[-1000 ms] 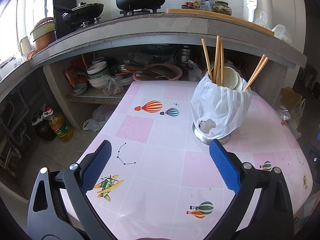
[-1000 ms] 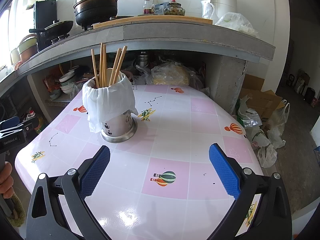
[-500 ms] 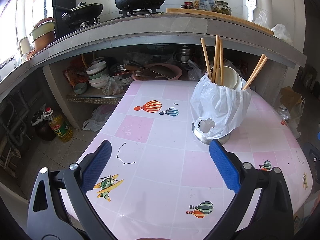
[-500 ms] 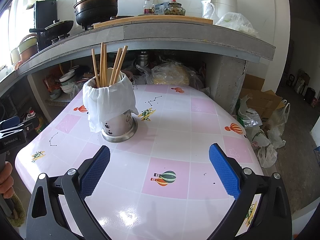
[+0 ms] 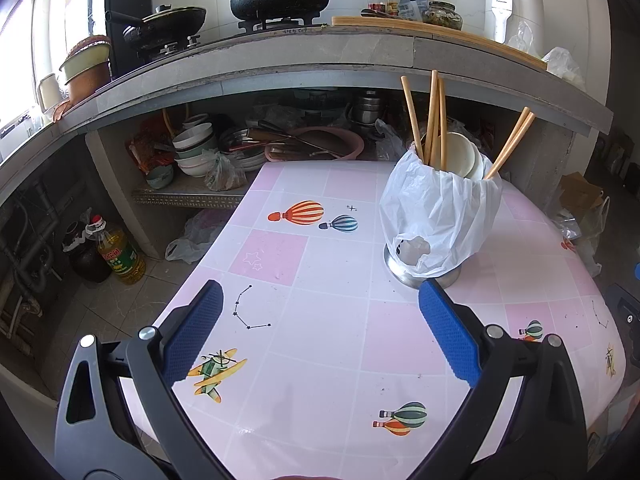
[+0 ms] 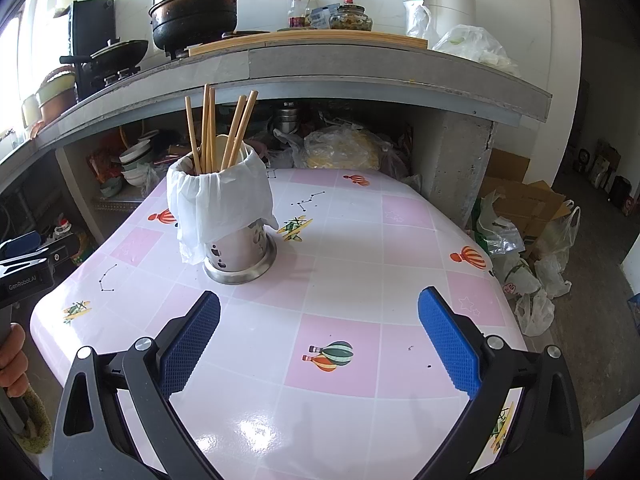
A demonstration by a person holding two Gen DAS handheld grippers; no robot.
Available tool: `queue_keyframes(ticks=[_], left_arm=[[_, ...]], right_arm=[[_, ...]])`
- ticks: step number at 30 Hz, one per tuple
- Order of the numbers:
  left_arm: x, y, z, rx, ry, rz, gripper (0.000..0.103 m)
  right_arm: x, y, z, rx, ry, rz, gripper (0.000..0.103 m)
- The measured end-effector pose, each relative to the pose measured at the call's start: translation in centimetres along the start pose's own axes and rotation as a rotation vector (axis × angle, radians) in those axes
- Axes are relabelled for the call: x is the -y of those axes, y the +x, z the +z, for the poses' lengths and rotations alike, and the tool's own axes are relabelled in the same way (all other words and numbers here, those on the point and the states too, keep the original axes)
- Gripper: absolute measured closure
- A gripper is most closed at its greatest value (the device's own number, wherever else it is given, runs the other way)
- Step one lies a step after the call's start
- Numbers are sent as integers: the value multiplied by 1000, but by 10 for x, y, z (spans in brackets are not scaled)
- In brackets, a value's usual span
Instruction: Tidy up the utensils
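Utensil holder [image 5: 430,256], seen from two hand-held grippers. The holder is a round, perforated stainless-steel cylinder on a flared metal base, standing upright on the pink-and-white tiled surface [image 5: 320,320]. A thin white plastic bag [image 5: 440,208] is draped over its rim and hangs down most of its wall; in the right wrist view the bag [image 6: 220,204] leaves the lower steel wall and base [image 6: 240,258] bare.

Five wooden chopsticks [image 5: 434,116] stand in the holder, long axes near vertical, upper ends rising clear of the rim. In the left wrist view three lean slightly away from the hand-held gripper as a group, and two [image 5: 510,142] tilt outward to the right. In the right wrist view the same chopsticks [image 6: 208,128] fan out, three nearly upright and two leaning right. Pale rounded spoon bowls [image 5: 460,154] sit between the two groups, just inside the rim; their handles are hidden.

The left hand-held gripper [image 5: 320,334] hovers over the surface with its blue-padded fingers spread wide and nothing between them; the holder lies ahead of it and to its right, just beyond the right fingertip. The right hand-held gripper [image 6: 320,340] is likewise spread wide and empty; the holder lies ahead of it and to its left, a little past the left fingertip. At the far left edge of the right wrist view, part of the left hand-held gripper and the hand [image 6: 10,356] holding it are visible.
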State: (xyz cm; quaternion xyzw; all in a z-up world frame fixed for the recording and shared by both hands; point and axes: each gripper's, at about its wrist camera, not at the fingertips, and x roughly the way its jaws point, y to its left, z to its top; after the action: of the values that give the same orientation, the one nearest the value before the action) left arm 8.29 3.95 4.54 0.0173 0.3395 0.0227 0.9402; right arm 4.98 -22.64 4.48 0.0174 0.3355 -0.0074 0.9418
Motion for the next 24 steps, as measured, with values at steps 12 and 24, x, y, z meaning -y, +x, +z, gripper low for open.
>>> queue_keyframes(ticks=[12, 24], left_arm=[[0, 0, 0, 1, 1, 0, 8], [1, -1, 0, 3, 0, 1, 8]], right_arm=[[-2, 0, 1, 2, -5, 4, 7], [-4, -1, 2, 5, -7, 7, 7]])
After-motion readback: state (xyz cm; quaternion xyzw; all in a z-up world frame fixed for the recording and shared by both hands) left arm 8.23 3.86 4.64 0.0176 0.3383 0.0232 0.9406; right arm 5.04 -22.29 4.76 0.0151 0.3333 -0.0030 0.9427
